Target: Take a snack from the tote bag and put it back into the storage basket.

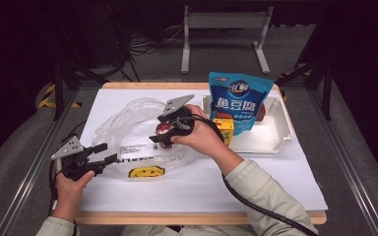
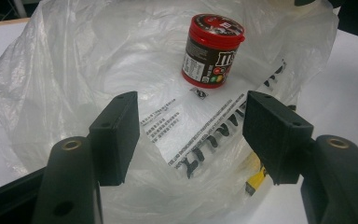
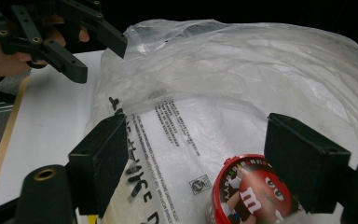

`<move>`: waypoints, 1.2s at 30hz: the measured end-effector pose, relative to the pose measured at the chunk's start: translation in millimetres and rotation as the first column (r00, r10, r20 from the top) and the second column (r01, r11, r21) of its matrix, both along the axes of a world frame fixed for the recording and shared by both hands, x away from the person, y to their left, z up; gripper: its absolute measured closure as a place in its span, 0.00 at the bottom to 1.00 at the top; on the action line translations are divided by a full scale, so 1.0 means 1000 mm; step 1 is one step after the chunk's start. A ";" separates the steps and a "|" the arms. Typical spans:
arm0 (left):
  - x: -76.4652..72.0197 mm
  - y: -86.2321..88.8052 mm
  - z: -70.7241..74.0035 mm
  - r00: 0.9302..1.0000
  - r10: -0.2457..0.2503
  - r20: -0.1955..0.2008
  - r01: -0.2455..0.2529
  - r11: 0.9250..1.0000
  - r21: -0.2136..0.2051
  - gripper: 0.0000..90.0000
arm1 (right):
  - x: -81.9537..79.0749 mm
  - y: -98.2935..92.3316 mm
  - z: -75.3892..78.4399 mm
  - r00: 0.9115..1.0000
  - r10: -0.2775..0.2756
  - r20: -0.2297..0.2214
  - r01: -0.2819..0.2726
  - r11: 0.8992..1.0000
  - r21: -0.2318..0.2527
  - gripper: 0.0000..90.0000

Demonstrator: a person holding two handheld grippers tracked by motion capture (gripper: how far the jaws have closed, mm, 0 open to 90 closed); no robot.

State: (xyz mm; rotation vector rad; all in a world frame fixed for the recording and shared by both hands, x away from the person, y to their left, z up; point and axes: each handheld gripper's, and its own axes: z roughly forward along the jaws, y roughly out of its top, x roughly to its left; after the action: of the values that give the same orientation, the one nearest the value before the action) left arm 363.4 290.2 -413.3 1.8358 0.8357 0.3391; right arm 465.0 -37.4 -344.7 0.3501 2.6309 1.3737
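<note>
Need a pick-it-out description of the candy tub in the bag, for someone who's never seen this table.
Start at the big crumpled clear plastic bag lying on the white table, left of the white tray. Inside the bag stands a small round tub with a red lid and dark brown label, just under the right gripper. It is the only red-lidded cylinder; the blue pouch and yellow box sit at the tray.

White-topped table (image 1: pixel 275 177) with a pale wooden edge, standing on grey carpet (image 1: pixel 369 162). Beyond it, a grey metal frame stand (image 1: pixel 225 22) and a tangle of cables (image 1: pixel 145 44) on the floor. Dark surroundings, yellow-black hazard tape (image 1: pixel 47 98) at left.
</note>
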 end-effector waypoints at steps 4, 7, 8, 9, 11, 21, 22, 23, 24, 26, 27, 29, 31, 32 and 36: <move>0.000 0.000 0.000 1.000 0.002 0.000 -0.002 1.000 -0.003 0.41 | 0.006 0.007 -0.005 1.000 -0.013 -0.002 0.013 1.000 -0.012 0.24; -0.001 0.000 0.000 1.000 0.003 0.000 -0.003 1.000 -0.003 0.41 | 0.011 0.009 -0.009 1.000 -0.027 -0.004 0.027 0.999 -0.017 0.23; -0.001 0.000 0.000 1.000 0.003 0.000 -0.003 1.000 -0.003 0.41 | 0.013 0.009 -0.012 0.999 -0.034 -0.004 0.033 0.999 -0.021 0.23; -0.001 0.001 0.000 1.000 0.003 0.000 -0.003 1.000 -0.005 0.41 | 0.015 0.009 -0.014 0.999 -0.045 -0.004 0.044 0.999 -0.022 0.23; -0.001 0.001 0.000 1.000 0.005 -0.003 -0.005 1.000 -0.007 0.41 | 0.020 0.007 -0.020 0.997 -0.073 -0.007 0.072 0.997 -0.035 0.23; 0.000 0.001 -0.001 1.000 0.002 0.000 -0.002 1.000 -0.004 0.41 | 0.034 -0.001 -0.034 0.990 -0.139 -0.027 0.137 0.988 -0.064 0.21; 0.000 0.001 0.000 1.000 0.002 0.000 -0.002 1.000 -0.004 0.41 | 0.035 -0.001 -0.036 0.989 -0.141 -0.035 0.139 0.988 -0.066 0.19; 0.000 0.001 0.000 1.000 0.001 -0.001 -0.001 1.000 -0.006 0.41 | 0.036 -0.001 -0.037 0.989 -0.143 -0.033 0.140 0.987 -0.073 0.18; 0.000 0.001 0.000 1.000 0.002 -0.002 -0.002 1.000 -0.007 0.41 | 0.037 0.000 -0.039 0.989 -0.143 -0.030 0.141 0.987 -0.080 0.17; 0.000 0.001 0.000 1.000 0.003 -0.002 -0.003 1.000 -0.008 0.41 | 0.038 0.000 -0.042 0.988 -0.150 -0.033 0.147 0.985 -0.094 0.17; 0.000 0.001 0.000 1.000 0.004 -0.003 -0.004 1.000 -0.007 0.41 | 0.038 -0.001 -0.044 0.988 -0.151 -0.030 0.147 0.984 -0.103 0.17; 0.000 0.001 0.000 1.000 0.005 -0.003 -0.005 1.000 -0.008 0.41 | 0.039 0.000 -0.047 0.988 -0.148 -0.036 0.143 0.983 -0.117 0.17; 0.000 0.001 0.000 1.000 0.005 -0.002 -0.005 1.000 -0.006 0.41 | 0.040 0.000 -0.050 0.988 -0.149 -0.049 0.142 0.982 -0.127 0.16; 0.000 0.002 -0.001 1.000 0.006 -0.002 -0.006 1.000 -0.007 0.41 | 0.040 0.000 -0.052 0.988 -0.147 -0.051 0.140 0.981 -0.132 0.16; 0.000 0.002 0.000 1.000 0.006 -0.002 -0.006 1.000 -0.012 0.41 | 0.041 0.001 -0.058 0.987 -0.152 -0.057 0.142 0.979 -0.145 0.16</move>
State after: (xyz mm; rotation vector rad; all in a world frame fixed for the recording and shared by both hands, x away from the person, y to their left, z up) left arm 363.0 291.7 -413.6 1.8229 0.8427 0.3355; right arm 506.3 -36.6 -403.0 0.5696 2.6756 1.1431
